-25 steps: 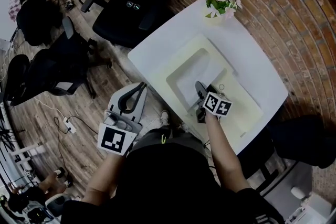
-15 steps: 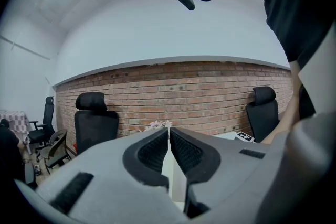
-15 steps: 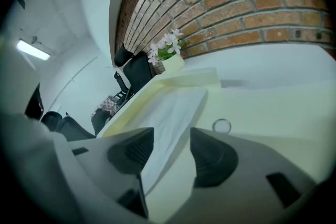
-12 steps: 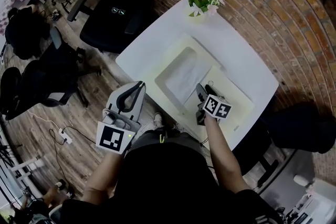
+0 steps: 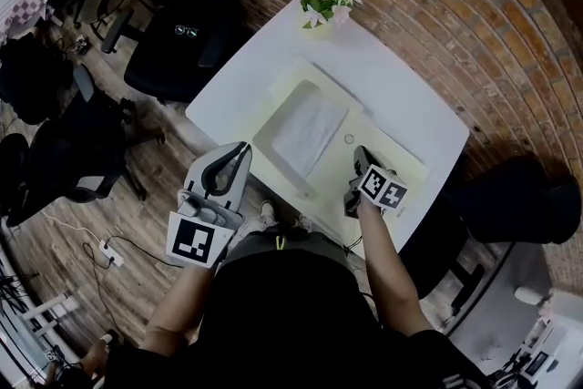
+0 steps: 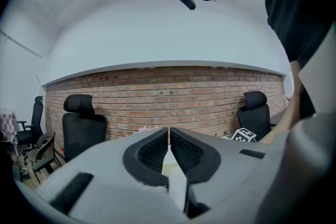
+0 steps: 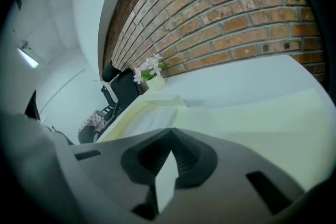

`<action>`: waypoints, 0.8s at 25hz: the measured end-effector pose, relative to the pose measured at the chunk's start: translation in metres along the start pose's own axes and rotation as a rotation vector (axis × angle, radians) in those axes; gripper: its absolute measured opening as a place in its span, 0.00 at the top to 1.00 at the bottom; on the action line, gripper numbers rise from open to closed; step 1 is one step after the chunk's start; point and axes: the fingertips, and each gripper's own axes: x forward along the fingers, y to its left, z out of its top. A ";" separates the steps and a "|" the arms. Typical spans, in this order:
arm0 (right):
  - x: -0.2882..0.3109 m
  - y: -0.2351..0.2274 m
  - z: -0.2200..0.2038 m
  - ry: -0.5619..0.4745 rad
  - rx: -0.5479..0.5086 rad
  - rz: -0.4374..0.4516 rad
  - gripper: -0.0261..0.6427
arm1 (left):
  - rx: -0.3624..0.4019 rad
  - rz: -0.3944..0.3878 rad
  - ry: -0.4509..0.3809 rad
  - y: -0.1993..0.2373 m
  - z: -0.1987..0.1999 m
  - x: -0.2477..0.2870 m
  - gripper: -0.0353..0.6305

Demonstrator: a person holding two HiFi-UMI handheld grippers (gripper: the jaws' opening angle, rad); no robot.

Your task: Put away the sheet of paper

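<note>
The white sheet of paper (image 5: 308, 127) lies flat in the left half of an open pale yellow folder (image 5: 405, 170) on the white table (image 5: 401, 96). My right gripper (image 5: 362, 156) is over the folder's right half, just to the right of the sheet, and its jaws are shut with nothing visibly between them. In the right gripper view the shut jaws (image 7: 170, 132) point low across the folder (image 7: 252, 118) towards the sheet (image 7: 149, 119). My left gripper (image 5: 242, 147) hovers off the table's near left edge, shut and empty (image 6: 168, 131).
A pot of pink flowers (image 5: 314, 0) stands at the table's far corner by the brick wall (image 5: 437, 5). A small ring (image 5: 349, 139) lies on the folder beside the sheet. Black office chairs (image 5: 182, 23) stand to the left on the wooden floor.
My right gripper has drawn away from the sheet's near corner to the folder's right half. The sheet now lies alone in the folder. My left gripper has hardly moved.
</note>
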 end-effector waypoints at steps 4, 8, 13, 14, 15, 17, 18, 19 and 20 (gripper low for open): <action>-0.016 0.002 0.025 -0.074 -0.008 0.019 0.94 | 0.002 -0.014 -0.012 -0.008 0.004 0.001 0.90; -0.035 0.009 0.053 -0.156 -0.029 0.035 0.94 | 0.005 -0.019 -0.025 -0.015 0.007 0.000 0.90; -0.062 0.028 0.095 -0.264 -0.061 0.065 0.94 | 0.011 -0.024 -0.047 -0.018 0.016 -0.002 0.90; -0.069 0.035 0.104 -0.288 -0.084 0.074 0.94 | 0.009 -0.025 -0.049 -0.019 0.017 -0.002 0.90; -0.076 0.042 0.113 -0.310 -0.106 0.084 0.94 | 0.006 -0.025 -0.051 -0.020 0.017 -0.002 0.90; -0.091 0.056 0.131 -0.357 -0.144 0.107 0.94 | 0.006 -0.028 -0.055 -0.021 0.019 -0.001 0.90; -0.098 0.063 0.139 -0.381 -0.154 0.122 0.94 | 0.008 -0.030 -0.059 -0.022 0.020 0.000 0.90; -0.105 0.070 0.147 -0.404 -0.157 0.138 0.94 | 0.010 -0.033 -0.063 -0.022 0.021 0.001 0.90; -0.113 0.076 0.154 -0.427 -0.155 0.153 0.94 | 0.012 -0.036 -0.066 -0.023 0.022 0.002 0.90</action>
